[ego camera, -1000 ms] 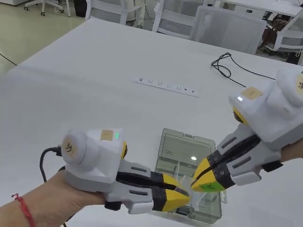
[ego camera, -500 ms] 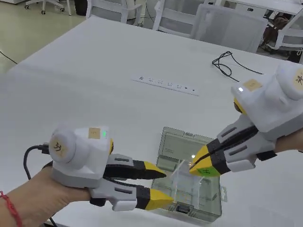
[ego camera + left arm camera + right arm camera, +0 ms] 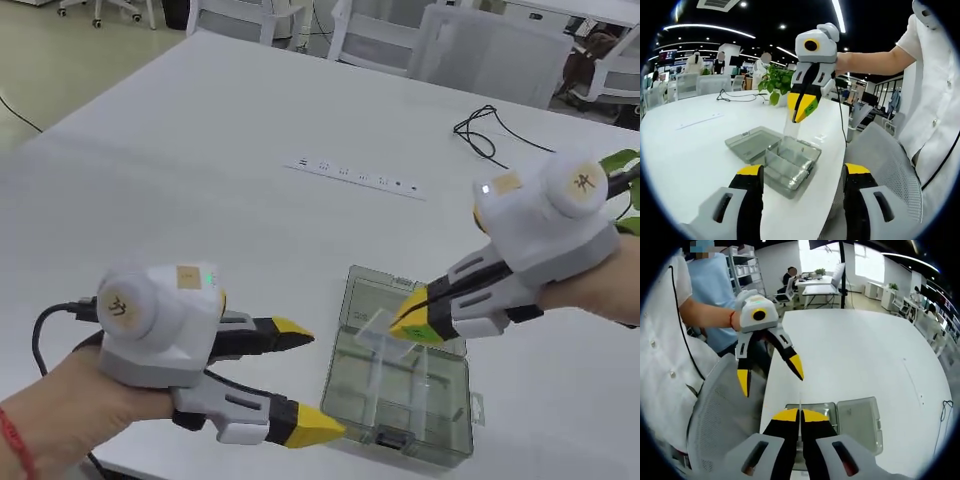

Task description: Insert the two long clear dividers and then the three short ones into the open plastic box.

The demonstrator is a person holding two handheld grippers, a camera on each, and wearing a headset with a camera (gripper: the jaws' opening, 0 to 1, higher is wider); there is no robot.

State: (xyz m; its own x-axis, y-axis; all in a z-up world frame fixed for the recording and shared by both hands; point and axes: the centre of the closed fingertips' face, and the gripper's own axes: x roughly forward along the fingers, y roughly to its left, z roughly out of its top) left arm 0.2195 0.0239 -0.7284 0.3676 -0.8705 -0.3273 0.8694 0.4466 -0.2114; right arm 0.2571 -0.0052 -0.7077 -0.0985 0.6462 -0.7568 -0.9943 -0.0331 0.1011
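Note:
The open clear plastic box [image 3: 440, 448] lies near the table's front edge, its lid [image 3: 372, 288] folded flat behind it. Clear strips seem to stand lengthwise inside. My right gripper [image 3: 403, 326] is shut on a small clear divider [image 3: 375, 331], which hangs tilted just above the box's far end. The left gripper view has that gripper [image 3: 801, 109] with the divider [image 3: 791, 128] over the box [image 3: 805, 151]. My left gripper [image 3: 305, 378] stands open to the left of the box, holding nothing. The right gripper view has it [image 3: 771, 369] spread wide beyond my shut jaws.
A white power strip [image 3: 355, 180] lies across the middle of the table, and a black cable [image 3: 482, 136] is coiled at the back right. A green plant [image 3: 618, 165] stands at the right edge. Grey mesh chairs [image 3: 480, 50] line the far side.
My left gripper has opened and drawn back left, away from the box. My right gripper has risen a little with the divider in it.

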